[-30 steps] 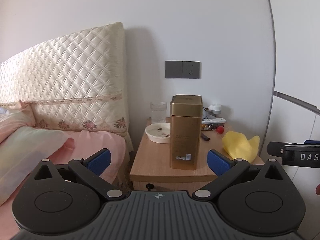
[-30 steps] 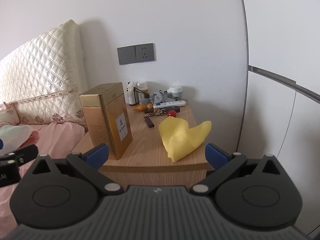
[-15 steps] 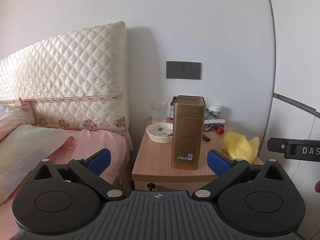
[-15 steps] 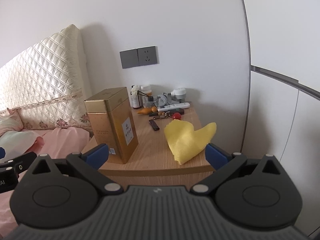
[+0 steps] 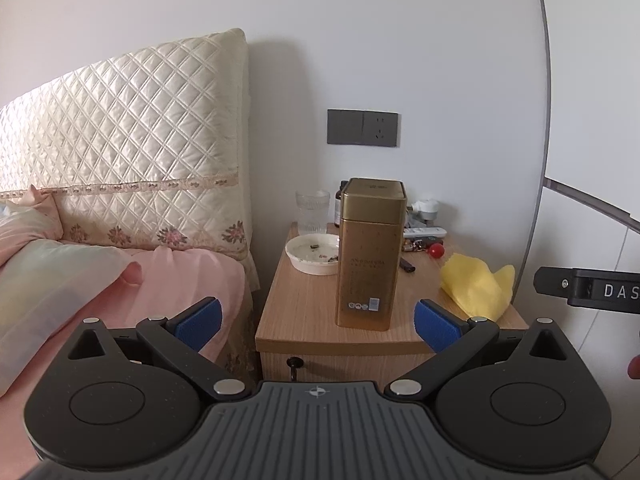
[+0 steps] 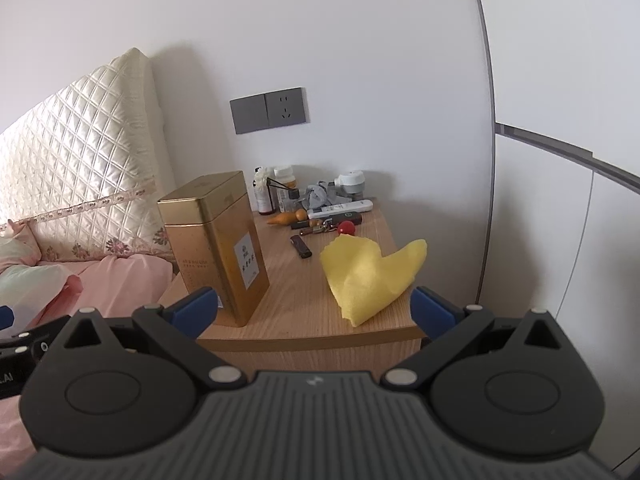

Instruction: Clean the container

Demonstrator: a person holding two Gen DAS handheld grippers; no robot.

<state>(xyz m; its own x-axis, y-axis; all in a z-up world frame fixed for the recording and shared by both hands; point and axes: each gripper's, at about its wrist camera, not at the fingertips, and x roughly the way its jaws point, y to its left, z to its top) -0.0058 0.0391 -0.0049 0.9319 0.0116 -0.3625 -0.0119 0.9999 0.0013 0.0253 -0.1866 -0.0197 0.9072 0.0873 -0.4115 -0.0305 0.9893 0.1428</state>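
Bedside table: the light wooden bedside table (image 5: 304,312) stands between the pink-sheeted bed (image 5: 168,280) and the white wall; everything for the task sits on its top.
Container: the tall rectangular gold metal tin (image 5: 370,256) stands upright, lid on, near the front edge, left of centre in the right wrist view (image 6: 218,248).
Cloth: the crumpled yellow cloth (image 6: 370,276) lies on the right part of the top, apart from the tin.
Left gripper: the left gripper (image 5: 318,316) hangs short of the table with its blue pads spread wide, holding nothing, the tin framed between them.
Right gripper: the right gripper (image 6: 314,306) is likewise spread and empty, its gap facing the cloth.
Step in hand: probably the approach; the right one should pinch a raised fold of cloth, not the flat edge, while the left closes on the tin's broad faces low enough to keep it from tipping.
Only the left view: a white shallow dish (image 5: 314,254) with crumbs and a ribbed clear glass (image 5: 313,212) behind it, hidden by the tin from the right.
Only the right view: the tin's white side label (image 6: 249,258) and a small black lighter (image 6: 301,247) in full.
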